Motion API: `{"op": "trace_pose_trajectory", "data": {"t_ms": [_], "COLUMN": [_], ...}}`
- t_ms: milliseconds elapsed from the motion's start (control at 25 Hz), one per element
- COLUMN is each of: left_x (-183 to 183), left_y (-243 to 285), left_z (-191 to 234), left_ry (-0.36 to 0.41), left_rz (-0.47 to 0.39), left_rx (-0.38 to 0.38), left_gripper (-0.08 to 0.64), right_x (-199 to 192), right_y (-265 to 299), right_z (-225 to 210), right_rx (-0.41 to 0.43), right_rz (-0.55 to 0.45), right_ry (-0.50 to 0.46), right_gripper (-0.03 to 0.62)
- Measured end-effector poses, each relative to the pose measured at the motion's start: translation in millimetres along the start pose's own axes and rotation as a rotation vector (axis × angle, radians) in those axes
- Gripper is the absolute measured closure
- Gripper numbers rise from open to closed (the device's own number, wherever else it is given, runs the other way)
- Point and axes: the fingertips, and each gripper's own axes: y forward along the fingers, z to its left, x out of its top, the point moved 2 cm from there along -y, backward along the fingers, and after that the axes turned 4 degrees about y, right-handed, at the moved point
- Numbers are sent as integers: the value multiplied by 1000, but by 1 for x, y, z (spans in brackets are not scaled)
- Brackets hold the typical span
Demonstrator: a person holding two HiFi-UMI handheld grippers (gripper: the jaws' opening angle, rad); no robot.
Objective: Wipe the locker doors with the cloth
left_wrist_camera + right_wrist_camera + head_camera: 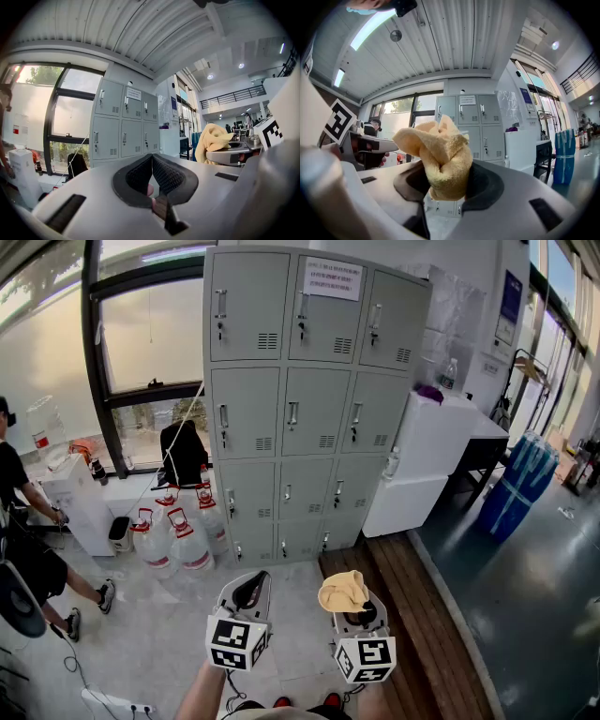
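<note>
A grey bank of lockers (309,399), three columns wide with a paper notice on the top middle door, stands a few steps ahead of me. A crumpled yellow cloth (343,591) sticks up from my right gripper (347,601), which is shut on it. In the right gripper view the cloth (440,154) fills the jaws of the right gripper (445,183), and the lockers (480,122) show behind it. My left gripper (246,594) is held beside the right one, shut and empty. In the left gripper view the pads of the left gripper (151,161) meet, with the lockers (123,124) far off.
Several water jugs (173,540) stand on the floor left of the lockers. A white cabinet (422,465) stands against their right side, and blue bottle packs (520,484) lie further right. A person (19,521) stands at the far left. A power strip (112,701) lies near my feet.
</note>
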Motion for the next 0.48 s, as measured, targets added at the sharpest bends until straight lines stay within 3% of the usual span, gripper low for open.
{"op": "trace_pose_trajectory", "data": {"t_ms": [480], "left_x": [-3], "left_y": [25], "left_z": [19], "left_ry": [-8], "left_rz": [11], "left_rx": [7], "left_gripper": [537], "right_x": [-5], "right_y": [31], "right_z": [-10], "right_rx": [-3], "right_rz": [18], "right_ry": [16], "right_gripper": [410]}}
